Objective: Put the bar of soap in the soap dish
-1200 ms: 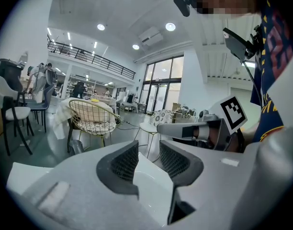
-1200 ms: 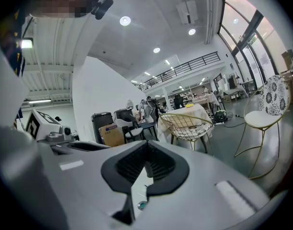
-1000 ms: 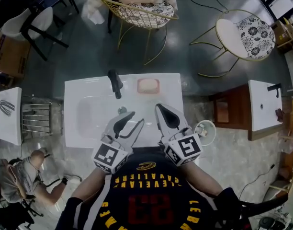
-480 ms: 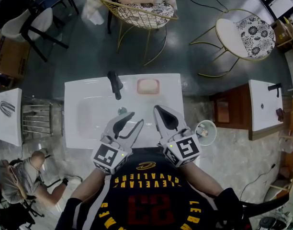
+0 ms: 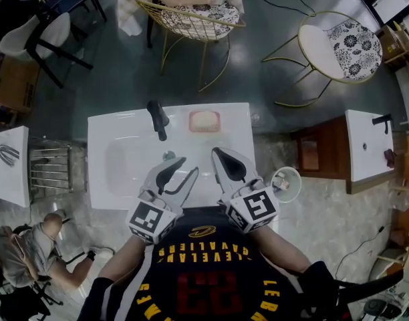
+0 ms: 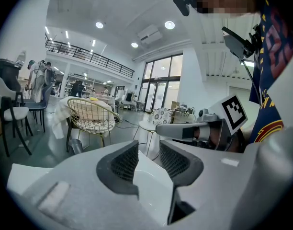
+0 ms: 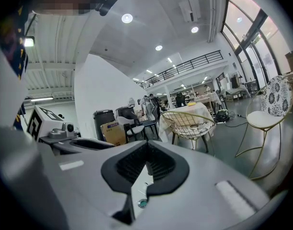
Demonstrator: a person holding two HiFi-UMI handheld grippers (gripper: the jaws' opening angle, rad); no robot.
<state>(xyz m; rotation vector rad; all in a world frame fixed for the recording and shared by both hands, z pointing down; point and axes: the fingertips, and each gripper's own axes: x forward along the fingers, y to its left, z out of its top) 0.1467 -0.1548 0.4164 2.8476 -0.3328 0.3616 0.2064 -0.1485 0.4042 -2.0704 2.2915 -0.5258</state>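
- Sitting in the soap dish (image 5: pixel 192 120), the bar of soap (image 5: pixel 204 121) is beside the tap (image 5: pixel 158 118).
- Left gripper (image 5: pixel 186 166) jaws are apart, holding nothing.
- Right gripper (image 5: pixel 218 153) jaws are pressed together, empty.

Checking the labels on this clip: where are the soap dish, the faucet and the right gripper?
soap dish (image 5: pixel 191 121): head view, left rim.
faucet (image 5: pixel 158 118): head view, middle of its body.
right gripper (image 5: pixel 218 154): head view, closed fingertips.

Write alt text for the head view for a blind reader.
From above: a person holds two empty grippers over a white sink, left gripper open, right gripper shut. Behind them sit a black tap and a pink soap dish.
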